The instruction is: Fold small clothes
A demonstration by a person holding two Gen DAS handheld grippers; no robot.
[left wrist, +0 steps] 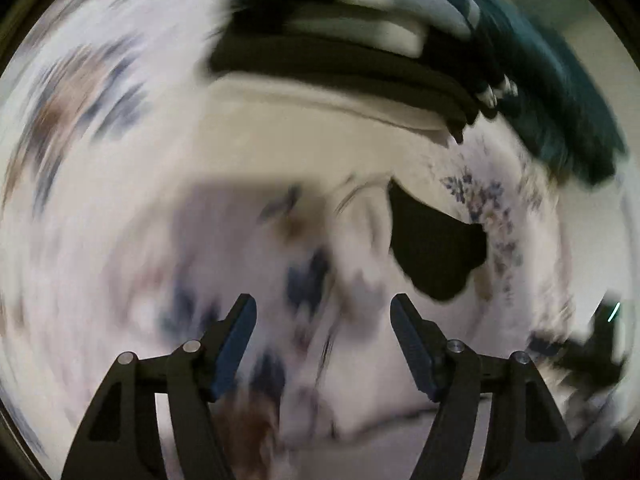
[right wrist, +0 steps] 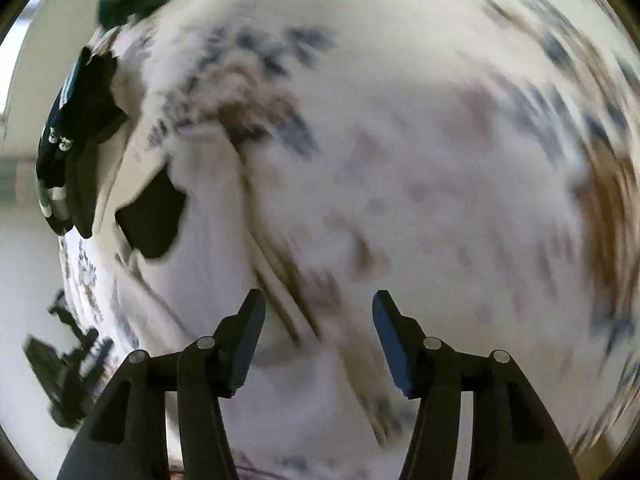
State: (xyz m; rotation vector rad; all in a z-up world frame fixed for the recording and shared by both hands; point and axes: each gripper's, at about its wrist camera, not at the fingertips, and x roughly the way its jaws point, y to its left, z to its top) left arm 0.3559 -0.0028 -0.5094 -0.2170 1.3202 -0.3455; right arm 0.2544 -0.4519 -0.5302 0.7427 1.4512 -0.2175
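Small black garment [left wrist: 434, 246] lies flat on the floral sheet [left wrist: 120, 160], ahead and right of the left gripper [left wrist: 323, 312], ahead and left of the right gripper [right wrist: 319, 308]; both jaws gape wide, holding nothing, seemingly poised to reach; a stack of folded clothes [left wrist: 340, 52] and dark green cloth [left wrist: 560, 112] crowd beyond; motion blur hides detail.

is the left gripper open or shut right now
Open. In the left wrist view the left gripper shows a wide gap between its fingers, with only the blurred floral cloth behind and nothing held.
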